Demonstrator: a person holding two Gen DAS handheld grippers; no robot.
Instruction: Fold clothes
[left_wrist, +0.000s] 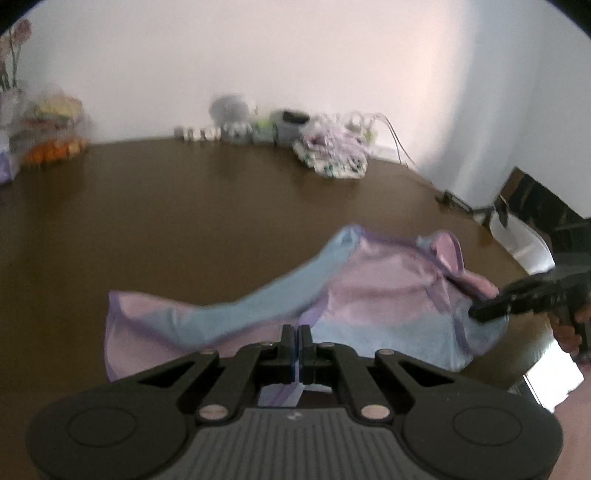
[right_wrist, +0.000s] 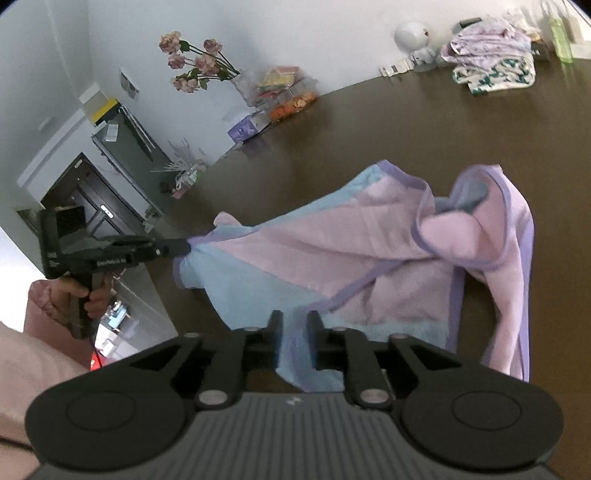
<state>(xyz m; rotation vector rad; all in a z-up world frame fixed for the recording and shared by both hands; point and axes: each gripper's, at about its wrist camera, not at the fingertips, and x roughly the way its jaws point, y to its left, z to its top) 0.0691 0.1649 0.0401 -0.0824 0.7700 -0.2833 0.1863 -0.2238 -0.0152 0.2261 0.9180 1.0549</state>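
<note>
A pink and light-blue garment with purple trim lies partly lifted over the brown table. My left gripper is shut on one edge of it, and a strip of the fabric shows between the fingers. The right wrist view shows that gripper pinching the garment at its left corner and pulling it taut. My right gripper stands open with a gap between its fingers; blue fabric lies in that gap without being pressed. In the left wrist view, the right gripper sits at the garment's right edge.
A pile of patterned clothes sits at the table's far edge, near small items and a white round gadget. Snack bags and a vase of flowers stand at another corner. A white chair is beside the table.
</note>
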